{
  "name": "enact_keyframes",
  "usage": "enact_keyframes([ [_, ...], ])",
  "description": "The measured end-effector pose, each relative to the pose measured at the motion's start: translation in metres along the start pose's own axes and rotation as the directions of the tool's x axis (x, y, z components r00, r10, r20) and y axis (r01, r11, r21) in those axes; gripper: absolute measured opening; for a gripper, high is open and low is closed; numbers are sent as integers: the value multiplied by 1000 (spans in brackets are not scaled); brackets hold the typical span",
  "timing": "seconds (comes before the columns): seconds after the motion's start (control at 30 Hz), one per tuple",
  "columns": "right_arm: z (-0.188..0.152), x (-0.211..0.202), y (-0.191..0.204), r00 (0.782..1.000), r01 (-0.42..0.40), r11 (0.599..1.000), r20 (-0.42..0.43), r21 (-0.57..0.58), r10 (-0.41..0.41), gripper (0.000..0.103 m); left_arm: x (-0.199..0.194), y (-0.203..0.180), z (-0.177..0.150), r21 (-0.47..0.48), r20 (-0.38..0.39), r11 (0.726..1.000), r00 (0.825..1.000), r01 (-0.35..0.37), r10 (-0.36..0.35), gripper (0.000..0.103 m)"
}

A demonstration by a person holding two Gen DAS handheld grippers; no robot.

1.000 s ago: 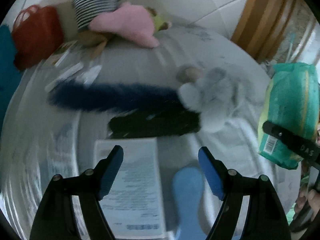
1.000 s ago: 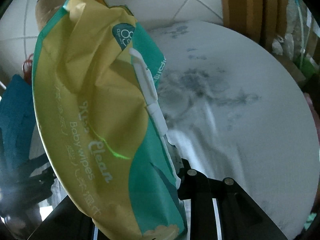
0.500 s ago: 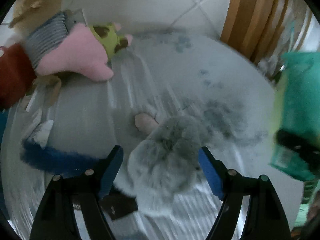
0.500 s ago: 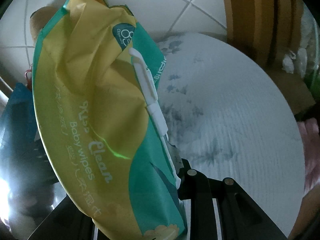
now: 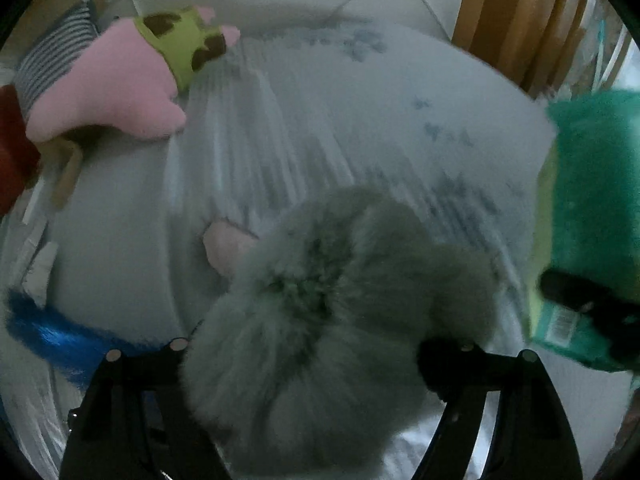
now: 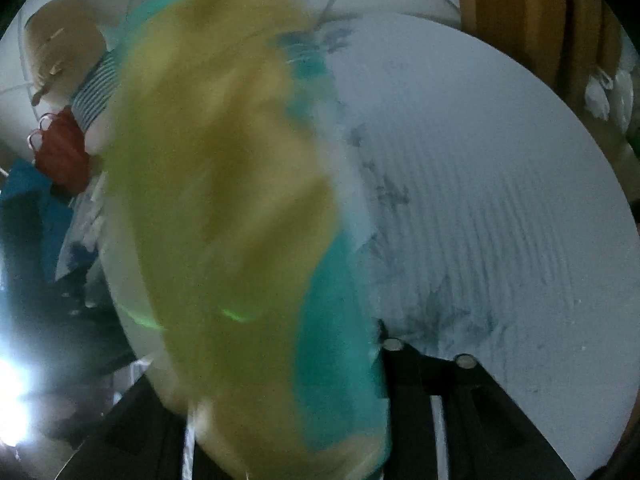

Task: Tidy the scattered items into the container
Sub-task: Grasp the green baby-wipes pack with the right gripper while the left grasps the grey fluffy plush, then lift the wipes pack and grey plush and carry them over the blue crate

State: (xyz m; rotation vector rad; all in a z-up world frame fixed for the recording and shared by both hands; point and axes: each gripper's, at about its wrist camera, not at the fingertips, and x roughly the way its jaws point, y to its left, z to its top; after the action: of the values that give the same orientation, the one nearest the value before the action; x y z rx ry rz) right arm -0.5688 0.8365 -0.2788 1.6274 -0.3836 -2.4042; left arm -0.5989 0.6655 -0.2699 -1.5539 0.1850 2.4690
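Note:
A grey fluffy plush toy (image 5: 320, 320) lies on the round white table (image 5: 360, 120) and fills the space between the fingers of my left gripper (image 5: 304, 360); the fur hides the pads, so I cannot tell whether they touch it. My right gripper (image 6: 280, 420) is shut on a yellow and green baby wipes pack (image 6: 224, 208), held upright and blurred. That pack also shows at the right edge of the left wrist view (image 5: 588, 220).
A pink plush with a green band (image 5: 120, 88), a striped item (image 5: 52, 60), a red bag (image 6: 60, 156) and a blue fluffy tail (image 5: 52, 332) lie at the table's left. A wooden chair (image 5: 520, 20) stands at the far right.
My left gripper has moved forward over the grey plush, which now sits between its fingers. The right gripper and wipes pack have shifted and are now blurred by motion.

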Motion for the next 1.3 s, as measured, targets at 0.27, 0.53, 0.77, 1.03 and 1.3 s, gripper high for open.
enact_keyframes([
  [0.27, -3, -2, -16, 998, 41, 998, 49, 55, -44, 81, 7, -4, 0, -4, 22, 999, 999, 40, -40, 43],
  [0.53, -6, -17, -8, 995, -38, 999, 95, 36, 34, 32, -52, -10, -2, -25, 115, 999, 993, 37, -33, 42],
  [0.77, -16, -66, 40, 981, -94, 993, 161, -64, 103, 30, -127, 8, -12, -60, 221, 998, 975, 10, 4, 42],
  [1.03, -30, -114, 115, 960, -154, 959, 192, -236, 202, 30, -202, 52, -53, -181, 285, 981, 952, -63, 114, 42],
  [1.3, -53, -127, 226, 929, -253, 868, 142, -427, 341, 30, -275, 116, -120, -342, 312, 928, 914, -146, 258, 42],
])
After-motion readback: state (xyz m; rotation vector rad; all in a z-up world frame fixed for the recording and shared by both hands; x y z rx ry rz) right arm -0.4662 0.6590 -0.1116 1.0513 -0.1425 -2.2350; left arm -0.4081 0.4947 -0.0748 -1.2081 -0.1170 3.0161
